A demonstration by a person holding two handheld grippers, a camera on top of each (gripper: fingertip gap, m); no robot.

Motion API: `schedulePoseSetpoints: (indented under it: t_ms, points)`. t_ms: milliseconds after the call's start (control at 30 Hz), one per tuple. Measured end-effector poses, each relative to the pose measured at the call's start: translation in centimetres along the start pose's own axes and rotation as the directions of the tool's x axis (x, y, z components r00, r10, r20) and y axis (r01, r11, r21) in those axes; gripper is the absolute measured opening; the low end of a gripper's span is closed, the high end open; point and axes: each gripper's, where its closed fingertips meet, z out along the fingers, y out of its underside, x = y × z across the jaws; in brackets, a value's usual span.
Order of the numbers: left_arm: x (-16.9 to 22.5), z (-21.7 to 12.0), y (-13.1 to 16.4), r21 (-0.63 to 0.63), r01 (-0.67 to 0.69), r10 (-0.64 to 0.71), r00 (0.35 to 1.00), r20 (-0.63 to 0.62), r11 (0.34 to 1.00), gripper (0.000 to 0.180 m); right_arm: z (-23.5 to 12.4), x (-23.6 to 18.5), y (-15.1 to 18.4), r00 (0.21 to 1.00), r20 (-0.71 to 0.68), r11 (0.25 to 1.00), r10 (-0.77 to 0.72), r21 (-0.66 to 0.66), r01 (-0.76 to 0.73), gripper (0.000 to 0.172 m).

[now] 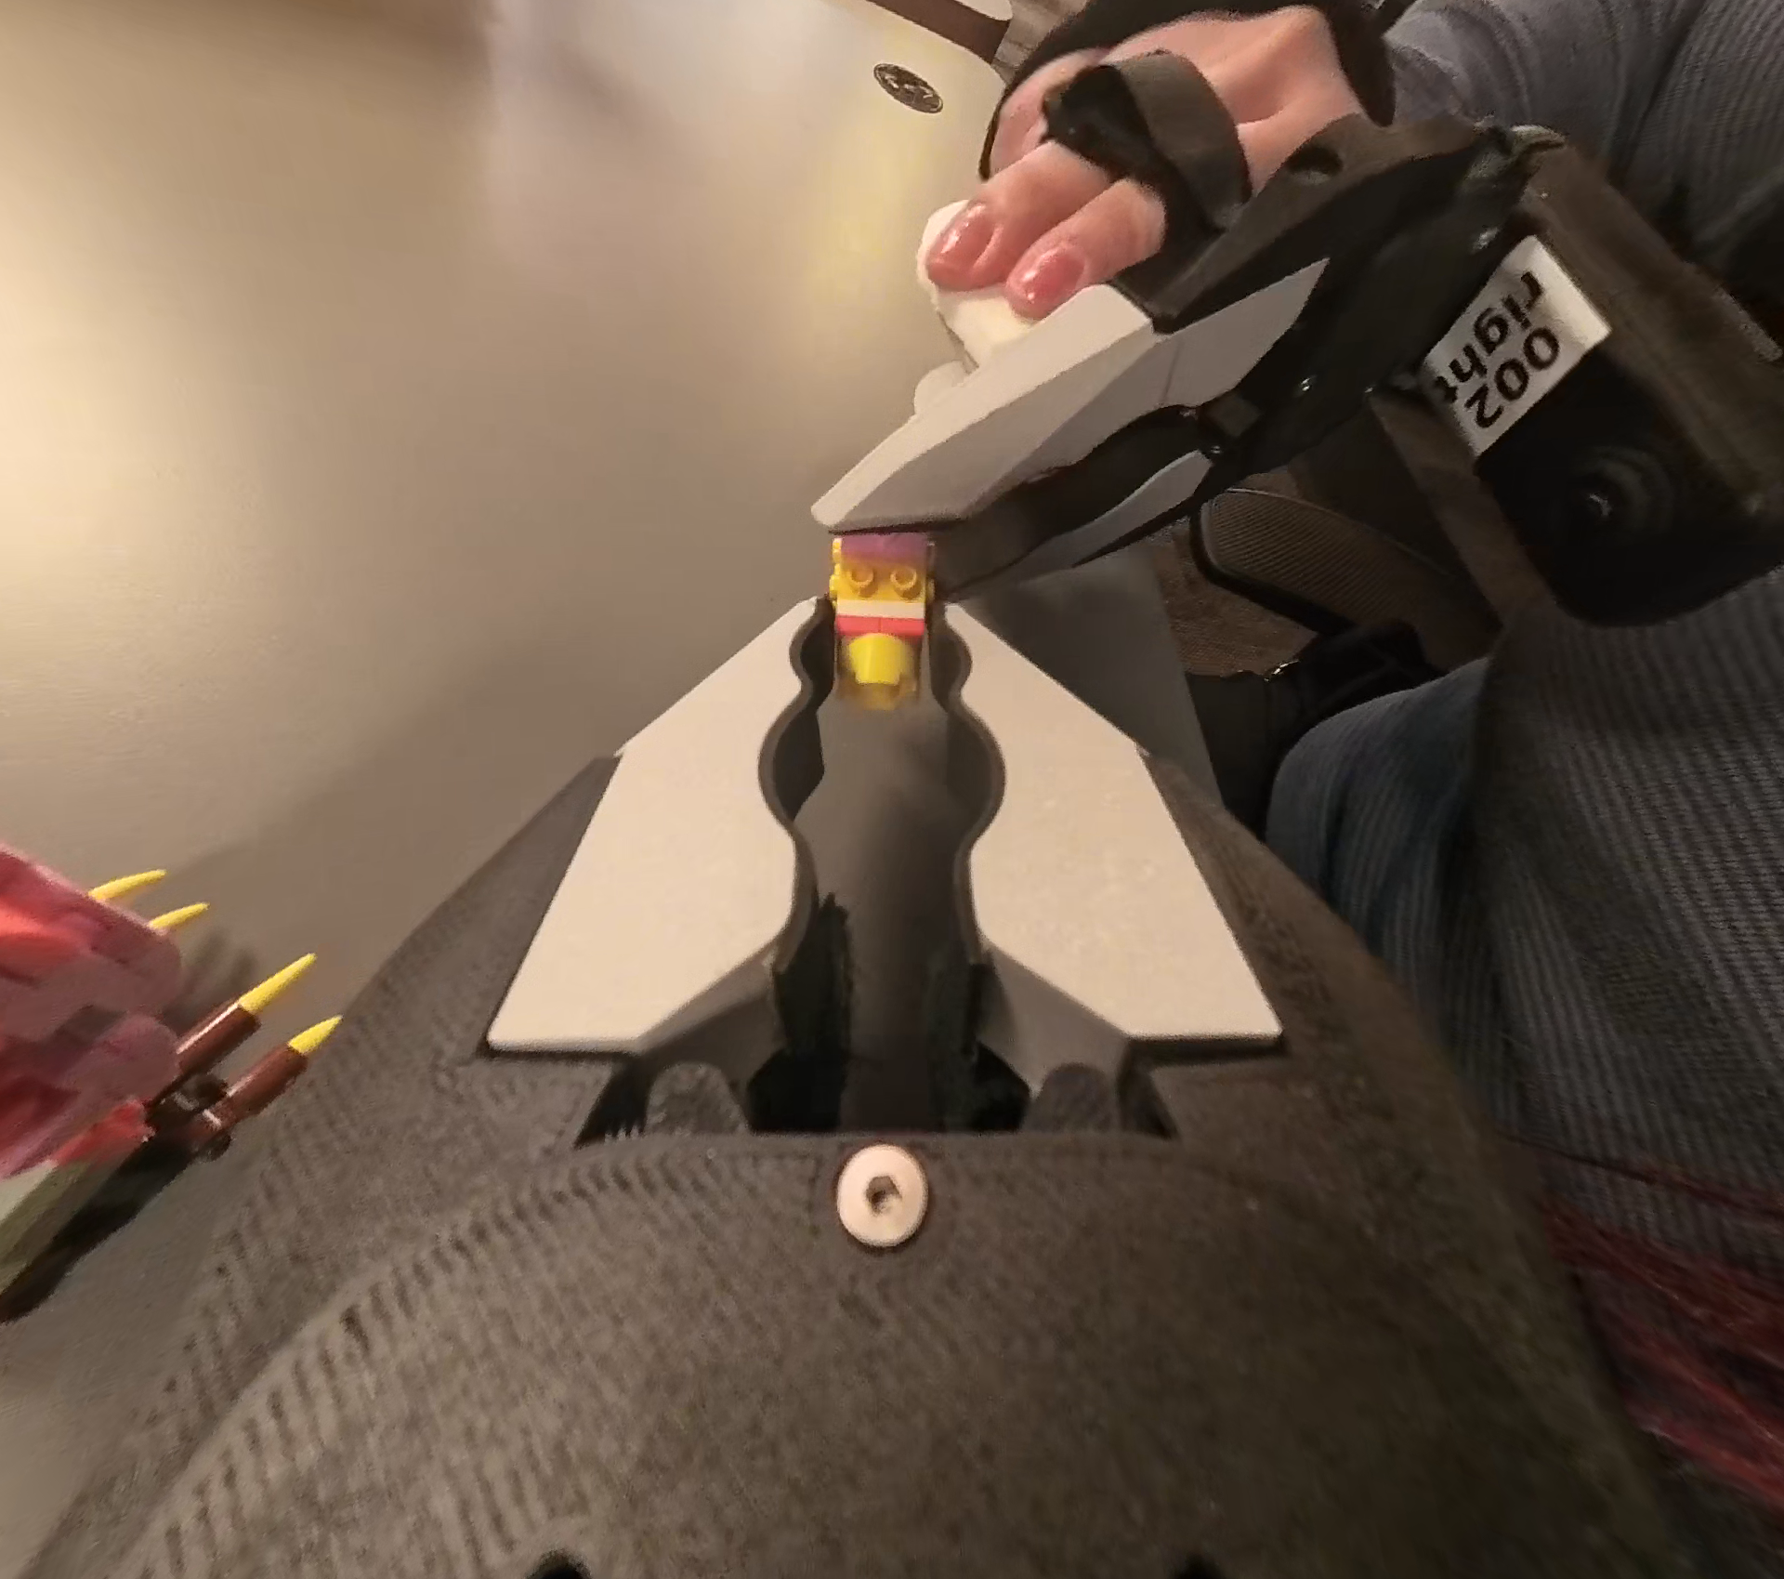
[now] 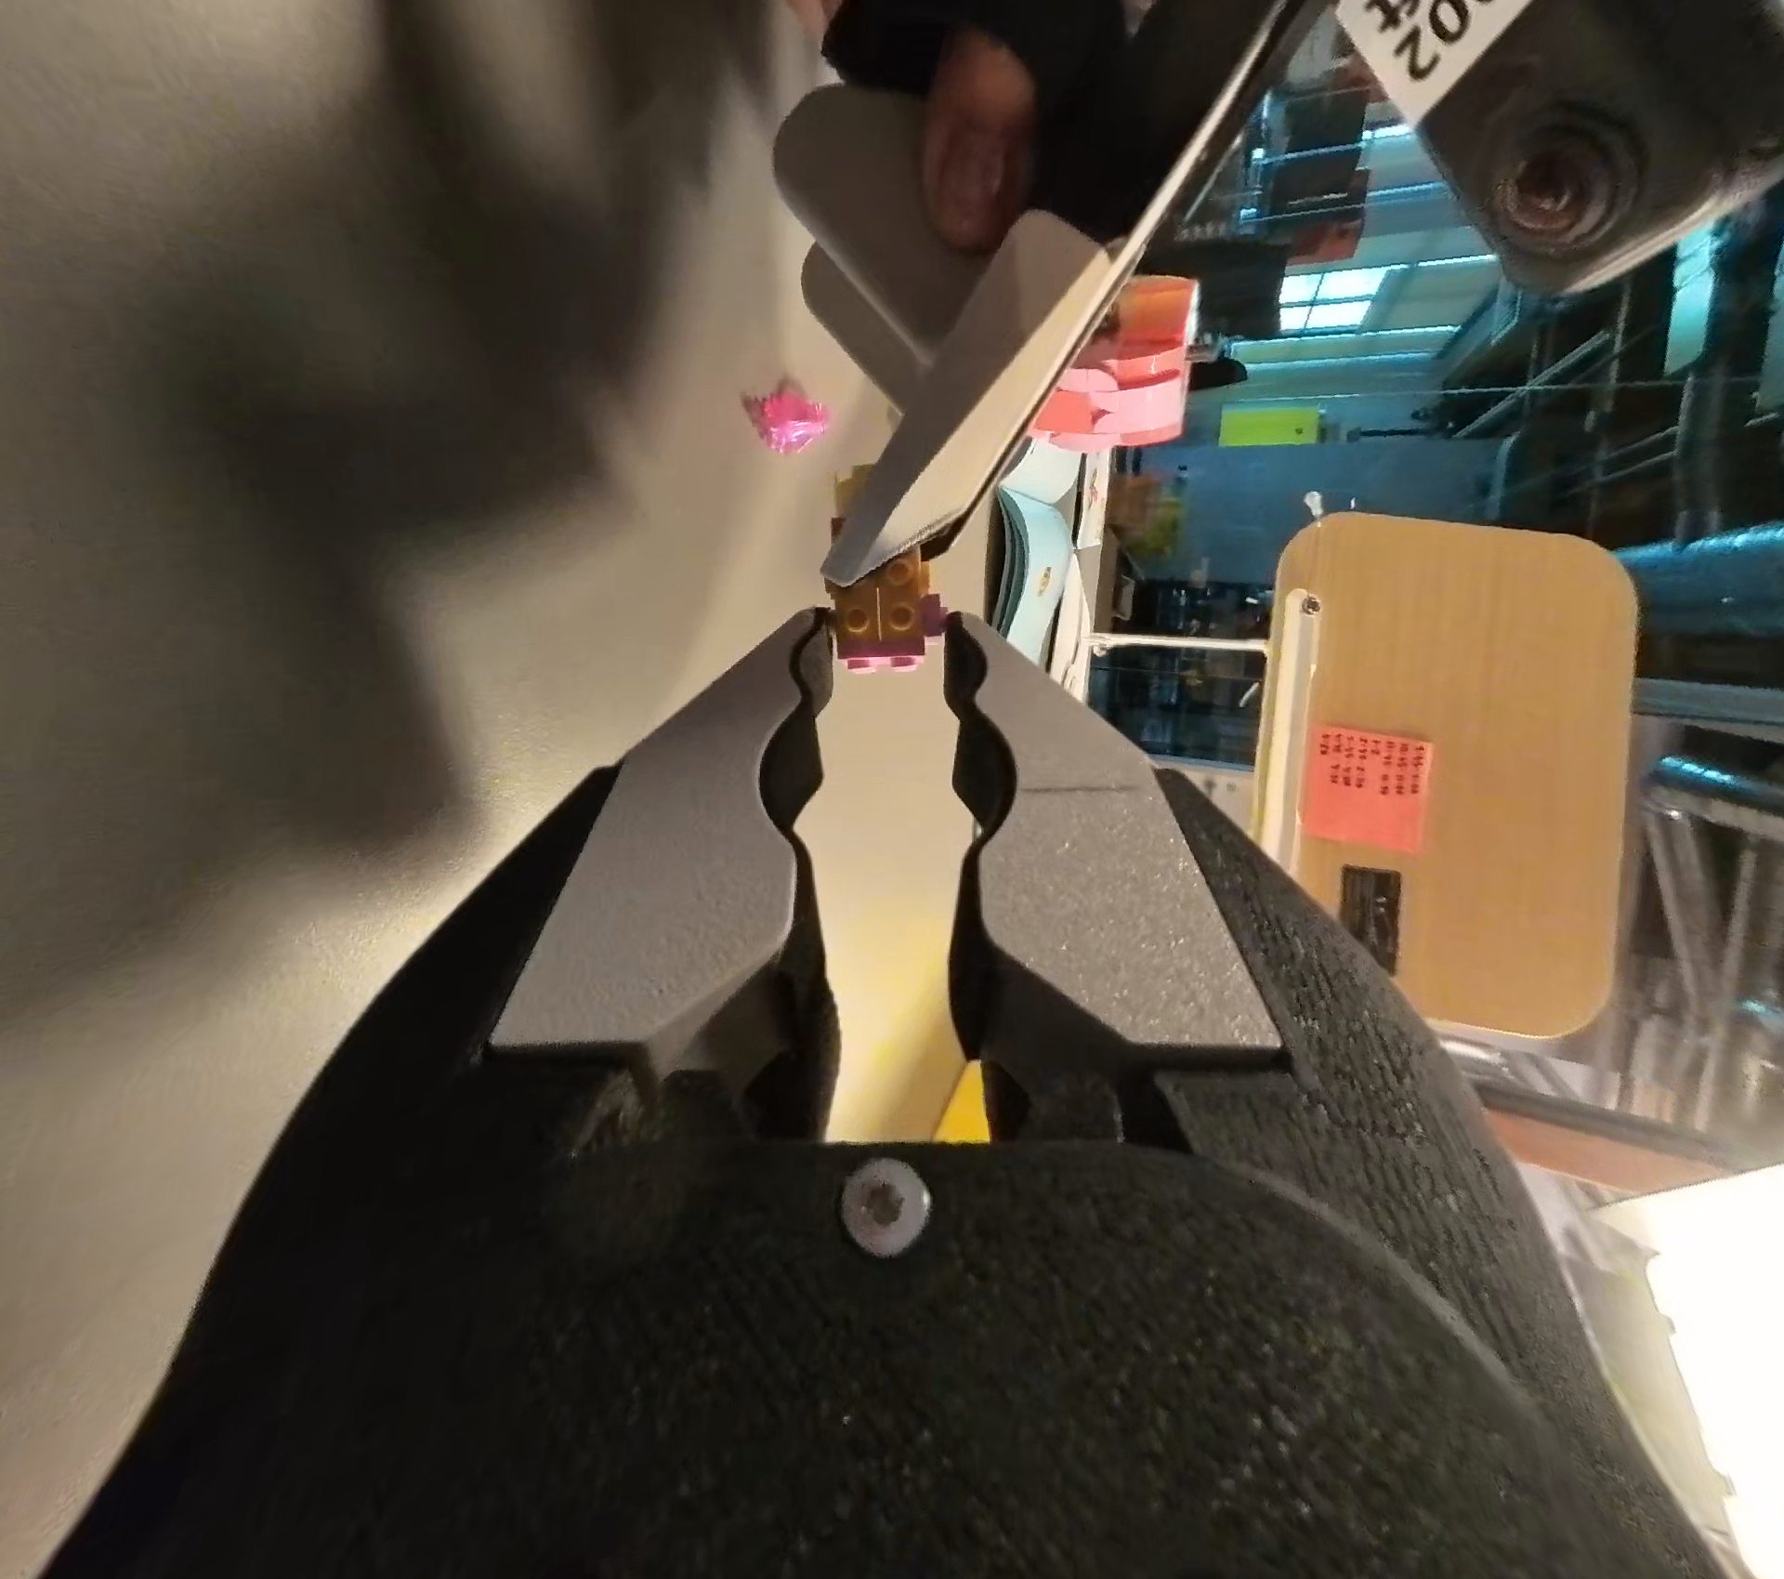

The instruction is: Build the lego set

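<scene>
While both grippers pinch one small brick assembly (image 1: pixel 880 615) off the table, a skewed pull could pop it loose. Left wrist view: left gripper (image 1: pixel 883 625) narrowly closed on its yellow-red end; right gripper (image 1: pixel 893 533) angles down from upper right, hand (image 1: pixel 1158 181) strapped in. Right wrist view: right gripper (image 2: pixel 883 630) clamps the purple end, left fingertip overlapping above

Yellow, purple, red and white brick stack (image 1: pixel 880 606); grey tongs (image 1: pixel 883 635); beige table (image 1: pixel 386 374).
</scene>
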Motion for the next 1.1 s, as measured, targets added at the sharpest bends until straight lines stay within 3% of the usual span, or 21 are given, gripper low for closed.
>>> schedulePoseSetpoints:
  t_ms: [267, 400, 500, 600, 700, 767, 933, 1100]
  points:
    - [-0.2, 0.1, 0.3, -0.02, -0.018, 0.018, 1.0, 0.021, 1.0, 0.018, 0.0, -0.2, 0.0, 0.998, 0.002, 0.998, -0.064, -0.012, 0.064, 0.021]
    - [-0.3, 0.0, -0.1, 0.006, -0.029, 0.029, 0.999, 0.035, 1.0, 0.018, 0.1, 0.2, 0.0, 0.999, -0.043, 0.999, 0.02, 0.033, -0.018, 0.023]
    - [-1.3, -0.5, -0.6, 0.035, -0.07, 0.065, 0.991, 0.116, 0.997, 0.018, -0.1, 0.8, 0.4, 0.988, -0.096, 0.988, 0.12, 0.107, -0.11, 0.043]
    - [-2.4, -1.4, -1.5, 0.079, -0.13, 0.11, 0.97, 0.215, 0.988, 0.018, -0.6, 2.0, 2.1, 0.939, -0.13, 0.938, 0.318, 0.188, -0.292, 0.056]
    - [-3.3, -2.7, -2.8, 0.154, -0.199, 0.143, 0.938, 0.316, 0.968, 0.018, -0.8, 4.2, 5.3, 0.78, -0.164, 0.788, 0.604, 0.271, -0.553, 0.059]
    - [-3.6, -3.7, -3.7, 0.206, -0.231, 0.143, 0.918, 0.369, 0.951, 0.018, -1.2, 7.0, 7.7, 0.663, -0.256, 0.708, 0.703, 0.342, -0.618, 0.058]
    - [-4.1, -5.6, -5.1, 0.305, -0.292, 0.133, 0.884, 0.449, 0.907, 0.018, -1.2, 11.9, 13.1, 0.333, -0.395, 0.504, 0.857, 0.502, -0.703, 0.054]
    - [-3.6, -6.2, -5.8, 0.342, -0.343, 0.16, 0.871, 0.465, 0.875, 0.018, 0.7, 13.9, 16.0, 0.129, -0.415, 0.372, 0.9, 0.583, -0.722, 0.044]
